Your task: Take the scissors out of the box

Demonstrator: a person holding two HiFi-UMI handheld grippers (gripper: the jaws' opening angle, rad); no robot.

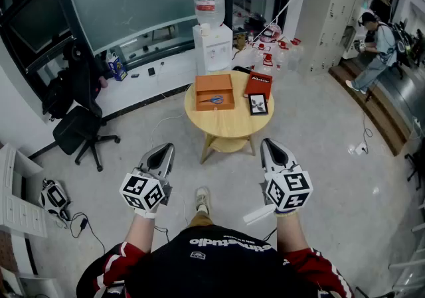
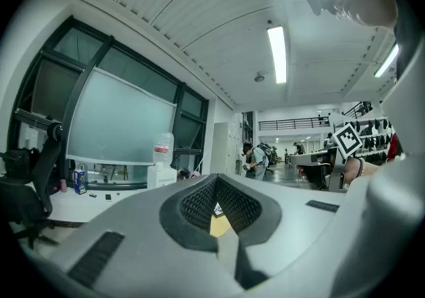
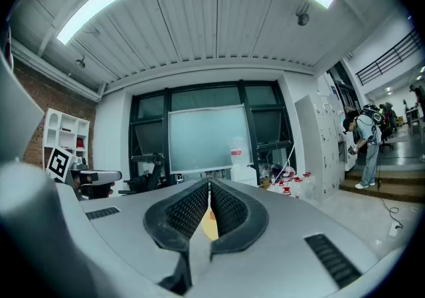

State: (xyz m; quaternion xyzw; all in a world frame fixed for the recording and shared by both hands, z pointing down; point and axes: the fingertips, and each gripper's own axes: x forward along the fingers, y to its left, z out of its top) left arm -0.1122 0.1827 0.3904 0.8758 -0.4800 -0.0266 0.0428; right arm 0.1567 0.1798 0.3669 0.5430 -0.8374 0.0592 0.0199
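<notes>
An open orange-brown box (image 1: 214, 92) stands on a round wooden table (image 1: 229, 125) well ahead of me. The blue-handled scissors (image 1: 213, 99) lie flat inside it. My left gripper (image 1: 161, 155) and right gripper (image 1: 272, 150) hang in the air short of the table, far from the box, one to each side of my foot. Both have their jaws together and hold nothing. In the left gripper view the left gripper (image 2: 216, 184) shows a sliver of the table between its pads. In the right gripper view the right gripper (image 3: 209, 189) points towards the glass wall.
A red book (image 1: 259, 82) and a black-framed picture (image 1: 257, 103) lie right of the box. A water dispenser (image 1: 212, 44) stands behind the table and an office chair (image 1: 83, 127) at the left. A person (image 1: 377, 51) stands far right. Cables run across the floor.
</notes>
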